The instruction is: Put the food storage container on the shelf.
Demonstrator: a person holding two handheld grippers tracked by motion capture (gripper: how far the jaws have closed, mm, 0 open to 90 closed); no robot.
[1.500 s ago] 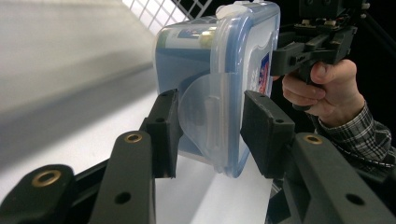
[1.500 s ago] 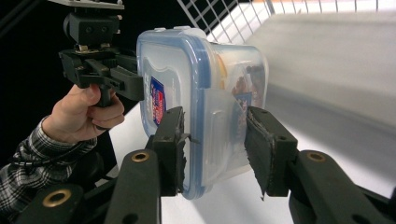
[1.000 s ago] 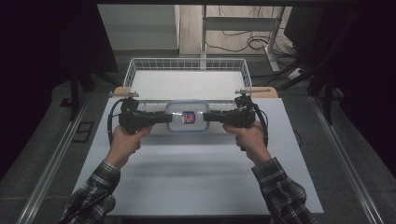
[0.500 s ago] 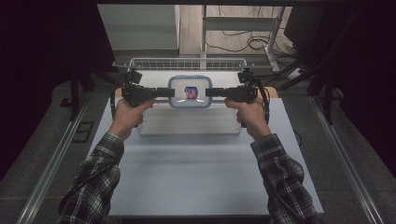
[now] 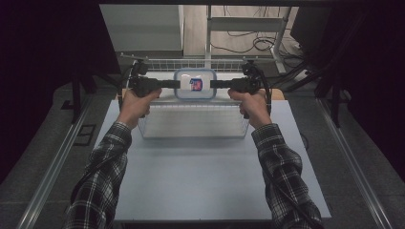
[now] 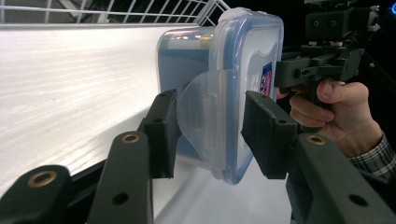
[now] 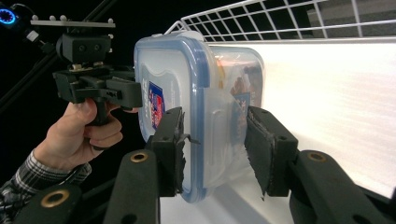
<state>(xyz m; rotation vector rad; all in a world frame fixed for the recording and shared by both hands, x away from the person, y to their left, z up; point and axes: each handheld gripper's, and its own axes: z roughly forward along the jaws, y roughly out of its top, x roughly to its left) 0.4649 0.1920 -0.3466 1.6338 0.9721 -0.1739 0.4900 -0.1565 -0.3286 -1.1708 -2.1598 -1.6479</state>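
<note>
A clear rectangular plastic food container with a blue-rimmed snap lid and a small red-and-blue sticker (image 5: 195,84) hangs in the air between the two grippers, lid toward the camera in the high view, above the near part of a white wire basket (image 5: 191,128) that stands at the far end of the pale grey tabletop (image 5: 200,181). The left gripper (image 5: 175,84) clamps one short end and the right gripper (image 5: 213,85) the other. In the left gripper view the black fingers (image 6: 161,133) sit on either side of the translucent latch flap and lid rim, pressing on the box; in the right gripper view the padded fingers (image 7: 168,149) pinch the opposite rim and flap the same way. So both grippers are closed on the container, neither standing slack. Judging by this, the pick-up is done and the carry is well along: the box is clear of the tabletop and already over the basket. What appears left is to lower it level inside the wire walls, set it on the basket floor, then open both grips and draw the hands back. The contents, something orange-brown behind the wall, are too blurred to name.
</note>
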